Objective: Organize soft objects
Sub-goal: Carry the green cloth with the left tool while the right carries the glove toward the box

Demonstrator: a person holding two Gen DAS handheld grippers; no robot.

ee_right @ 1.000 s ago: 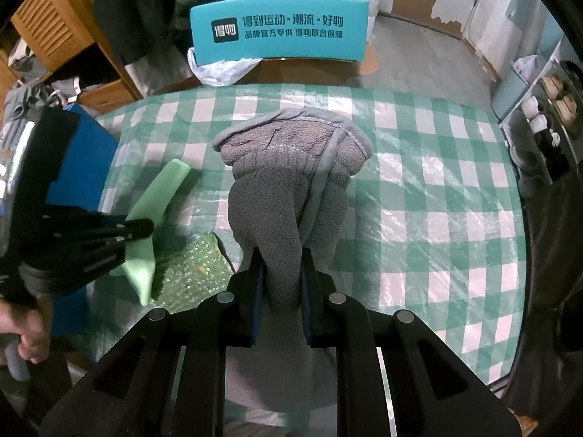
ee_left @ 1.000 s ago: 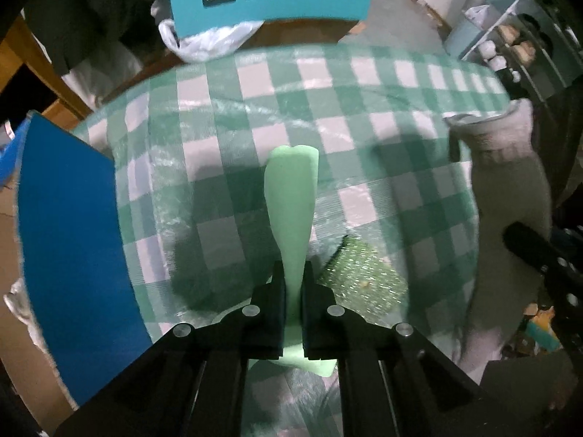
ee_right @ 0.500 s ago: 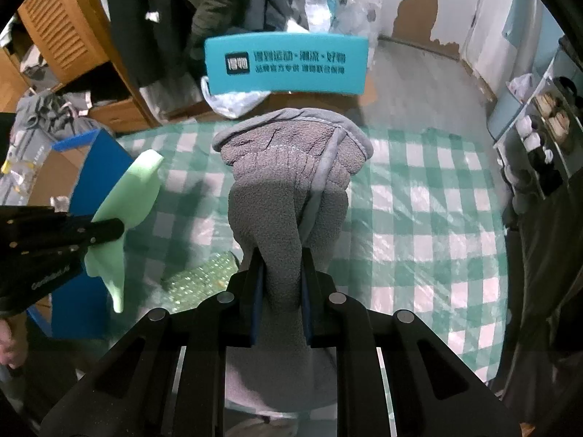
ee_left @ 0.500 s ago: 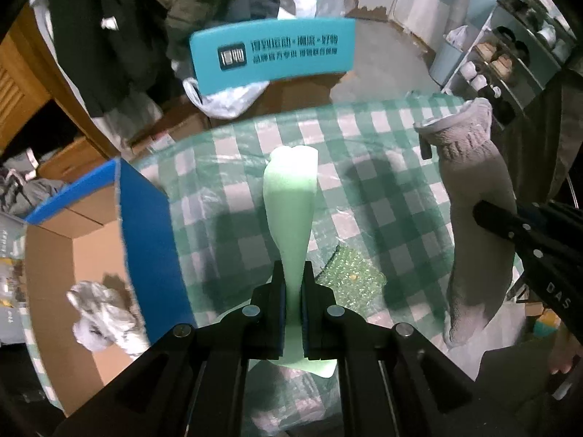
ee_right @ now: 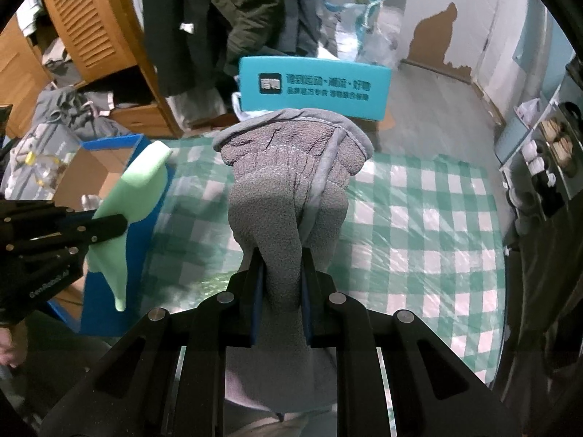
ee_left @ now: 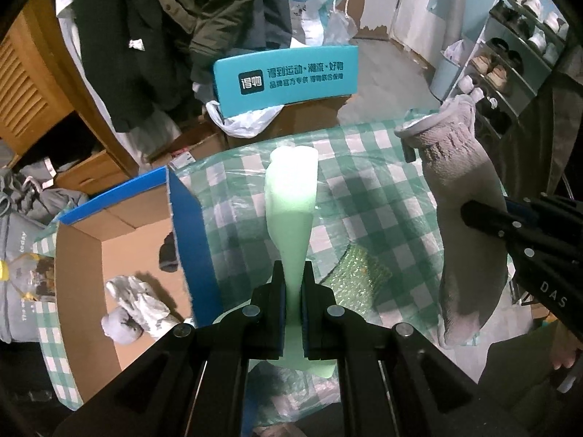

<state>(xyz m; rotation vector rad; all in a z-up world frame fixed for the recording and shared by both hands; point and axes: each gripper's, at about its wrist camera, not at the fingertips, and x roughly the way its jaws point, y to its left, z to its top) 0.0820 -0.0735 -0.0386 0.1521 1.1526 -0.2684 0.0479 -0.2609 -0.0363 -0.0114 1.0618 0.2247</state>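
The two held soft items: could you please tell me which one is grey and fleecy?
The grey fleece glove, clamped in the right gripper; the left gripper holds a smooth pale green foam piece.

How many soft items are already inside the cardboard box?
3 visible: a dark item against the blue wall, a crumpled white cloth, and a grey bundle in the cardboard box. Others may be hidden.

Both hand-held grippers, left [ee_left: 292, 304] and right [ee_right: 281, 298], are matte black, with silver round screws and blue pads inside the fingers. The right one carries white "DAS" lettering on its side.
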